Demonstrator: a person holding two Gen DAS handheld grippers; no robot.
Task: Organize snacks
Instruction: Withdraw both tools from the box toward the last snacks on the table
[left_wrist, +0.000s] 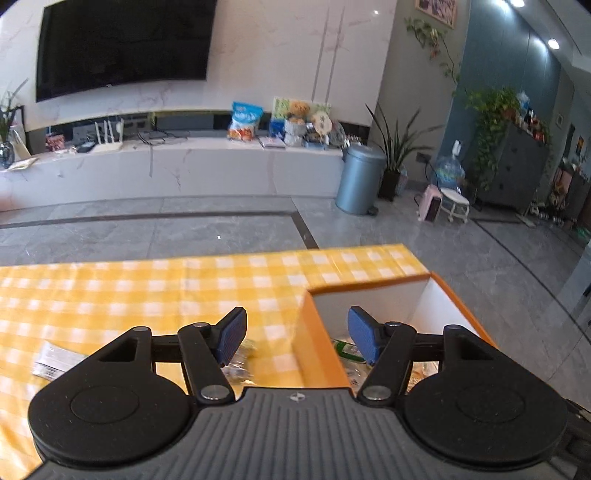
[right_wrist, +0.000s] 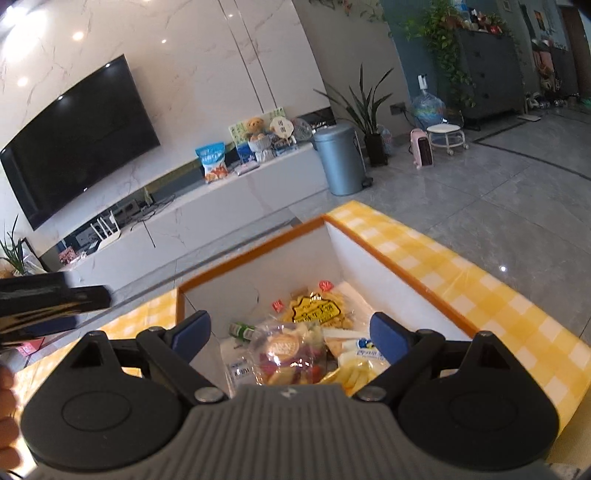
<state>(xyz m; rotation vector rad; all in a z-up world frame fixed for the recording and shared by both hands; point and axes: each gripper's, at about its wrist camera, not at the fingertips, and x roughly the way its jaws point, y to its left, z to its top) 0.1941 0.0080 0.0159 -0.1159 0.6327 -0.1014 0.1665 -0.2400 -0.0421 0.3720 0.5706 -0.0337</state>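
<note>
An orange-rimmed white box (right_wrist: 369, 258) stands on the yellow checked tablecloth (right_wrist: 480, 295). Inside lie several snacks: a clear bag of mixed pieces (right_wrist: 288, 354), a yellow packet (right_wrist: 314, 310), a green-labelled item (right_wrist: 242, 330) and a bag of pale sticks (right_wrist: 354, 373). My right gripper (right_wrist: 290, 332) is open and empty above the box. My left gripper (left_wrist: 297, 336) is open and empty over the box's left wall (left_wrist: 317, 343). A silver packet (left_wrist: 55, 360) and a clear wrapped snack (left_wrist: 240, 363) lie on the cloth to its left.
The table's far edge (left_wrist: 221, 258) drops to a grey tiled floor. Beyond stand a TV (left_wrist: 122, 44), a white console with snack bags (left_wrist: 243, 122), a blue bin (left_wrist: 360, 179) and potted plants. The left gripper's body shows at the left of the right wrist view (right_wrist: 44, 306).
</note>
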